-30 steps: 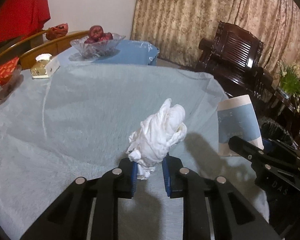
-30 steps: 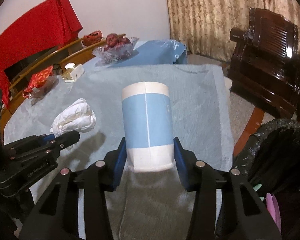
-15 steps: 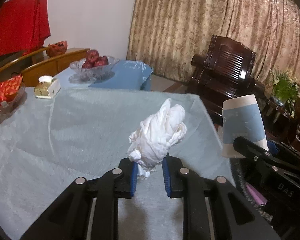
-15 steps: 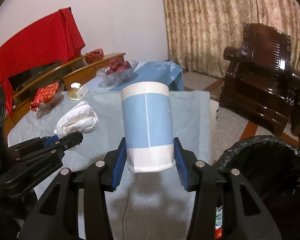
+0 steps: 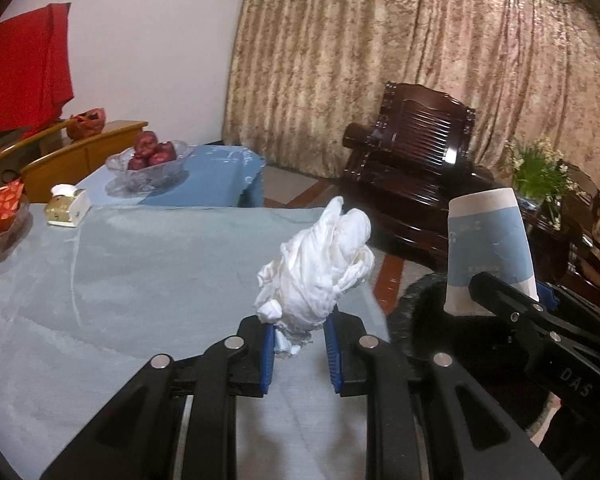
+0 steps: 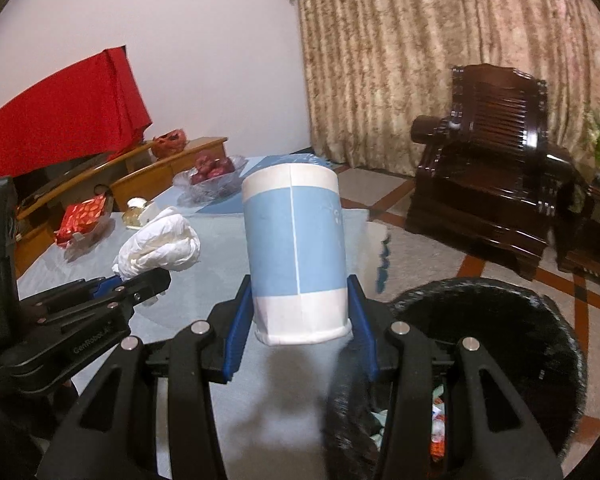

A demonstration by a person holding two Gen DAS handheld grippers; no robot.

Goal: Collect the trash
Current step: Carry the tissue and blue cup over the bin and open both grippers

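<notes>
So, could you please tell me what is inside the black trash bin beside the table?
In the black-lined trash bin, a few scraps show: a red-and-white wrapper and pale green paper. The right gripper, holding the paper cup, covers the rest.

A glass bowl of red apples (image 5: 150, 160) sits at left, a dark wooden armchair (image 5: 412, 168) before patterned curtains (image 5: 380, 48) at right.

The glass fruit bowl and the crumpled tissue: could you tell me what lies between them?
Only bare grey-blue tablecloth between bowl and tissue, in the left wrist view.
</notes>
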